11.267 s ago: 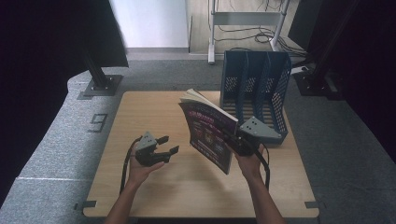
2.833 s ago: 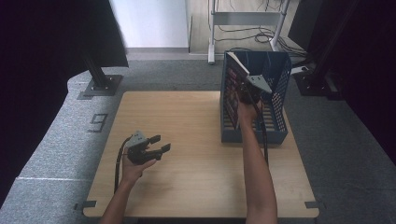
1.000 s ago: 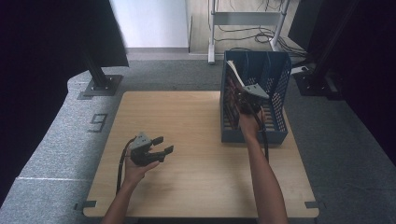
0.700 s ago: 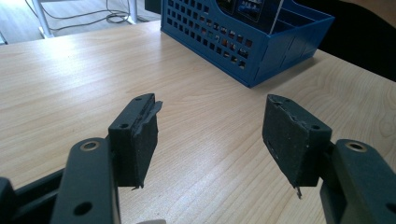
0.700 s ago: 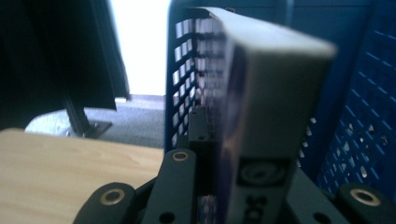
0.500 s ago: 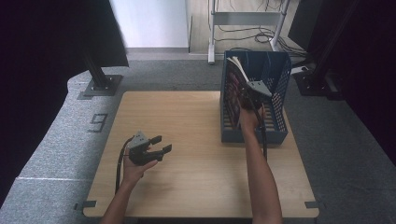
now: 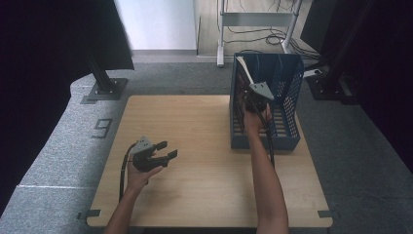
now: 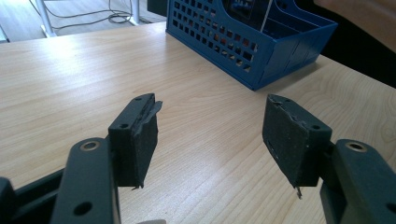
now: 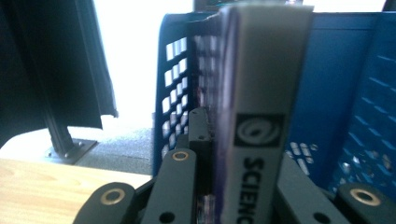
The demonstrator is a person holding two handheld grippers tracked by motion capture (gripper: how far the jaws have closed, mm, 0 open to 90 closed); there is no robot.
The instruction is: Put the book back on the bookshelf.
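My right tool (image 7: 249, 100) is clamped on the thick purple-covered paperback book with a grey spine (image 9: 261, 93), pinching it low at the spine edge, and the book stands upright in the leftmost slot of the blue perforated plastic file rack (image 7: 287, 139) at the far right of the pale wooden tabletop (image 7: 195, 126). In the right gripper view the spine fills the space between the jaws, lettering running up it.

I judge the book fairly heavy for a one-edge pinch, and floppy: a soft cover will sag and fan open if held by a corner. The spine is the stiff part, so that is where I would keep hold, close to its middle. The glossy cover looks slippery.

My left tool (image 7: 163, 151) sits idle near the left front of the tabletop, jaws wide apart and holding nothing.
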